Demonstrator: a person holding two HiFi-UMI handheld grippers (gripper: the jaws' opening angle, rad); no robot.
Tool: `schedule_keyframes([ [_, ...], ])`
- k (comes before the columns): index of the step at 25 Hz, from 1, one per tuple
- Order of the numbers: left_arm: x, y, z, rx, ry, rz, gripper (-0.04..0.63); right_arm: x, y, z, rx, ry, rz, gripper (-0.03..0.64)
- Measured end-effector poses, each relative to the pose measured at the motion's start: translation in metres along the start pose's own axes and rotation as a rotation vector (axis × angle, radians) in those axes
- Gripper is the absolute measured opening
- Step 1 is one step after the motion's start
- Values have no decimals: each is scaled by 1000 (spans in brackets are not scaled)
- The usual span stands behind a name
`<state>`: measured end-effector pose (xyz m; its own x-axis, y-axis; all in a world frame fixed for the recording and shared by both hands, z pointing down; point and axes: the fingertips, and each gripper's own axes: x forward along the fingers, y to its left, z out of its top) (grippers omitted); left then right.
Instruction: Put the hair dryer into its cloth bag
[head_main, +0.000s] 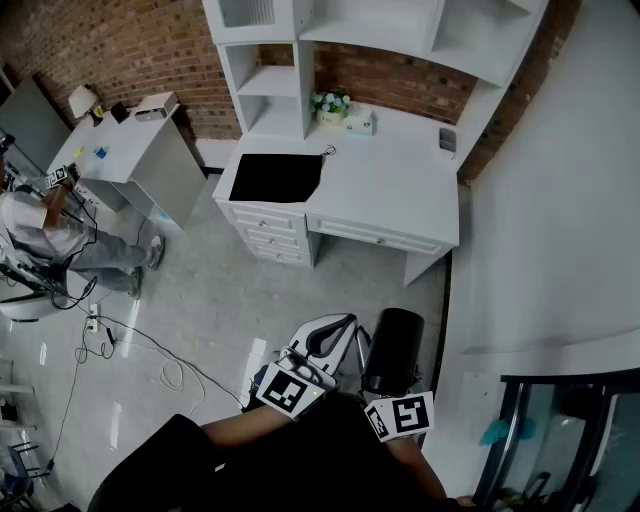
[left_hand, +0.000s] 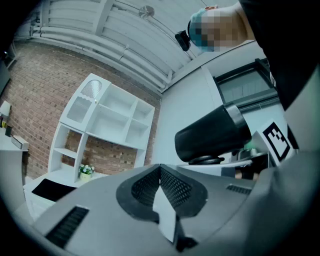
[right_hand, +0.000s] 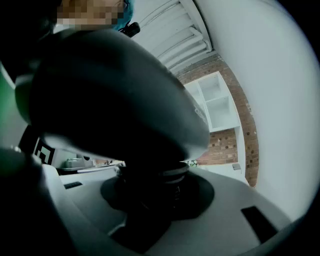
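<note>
A flat black cloth bag (head_main: 275, 178) lies on the left part of the white desk (head_main: 390, 190), far ahead of me; in the left gripper view the bag (left_hand: 50, 189) shows at the lower left. Close to my body, my right gripper (head_main: 386, 388) is shut on the handle of the black hair dryer (head_main: 395, 348). In the right gripper view the dryer's body (right_hand: 110, 95) fills the frame above the jaws of the right gripper (right_hand: 150, 200). My left gripper (head_main: 333, 328) is beside it; its jaws are shut with nothing between them, and the left gripper (left_hand: 162, 202) sees the dryer (left_hand: 212, 135) at its right.
White shelves (head_main: 300, 40) rise over the desk against a brick wall, with a small flower pot (head_main: 330, 105) on the desk. Another person (head_main: 60, 235) stands at the left by a white table (head_main: 130, 150). Cables (head_main: 150, 350) lie on the floor. A white wall (head_main: 560, 200) runs along the right.
</note>
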<state>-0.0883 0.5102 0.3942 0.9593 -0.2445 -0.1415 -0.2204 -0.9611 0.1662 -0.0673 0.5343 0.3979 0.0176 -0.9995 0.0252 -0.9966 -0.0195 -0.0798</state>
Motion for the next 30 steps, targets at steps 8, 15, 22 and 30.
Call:
schedule_keyframes([
  [8,2,-13,-8,-13,10,-10,17,-15,-11,-4,24,-12,-6,160],
  [15,6,-20,-15,-17,25,6,17,-29,-24,-6,29,-13,-13,161],
  [22,1,-29,-24,-35,46,39,17,-44,-34,-22,61,3,-25,161],
  [30,12,-11,-29,-17,57,83,17,-35,-49,-26,84,-10,-16,161],
])
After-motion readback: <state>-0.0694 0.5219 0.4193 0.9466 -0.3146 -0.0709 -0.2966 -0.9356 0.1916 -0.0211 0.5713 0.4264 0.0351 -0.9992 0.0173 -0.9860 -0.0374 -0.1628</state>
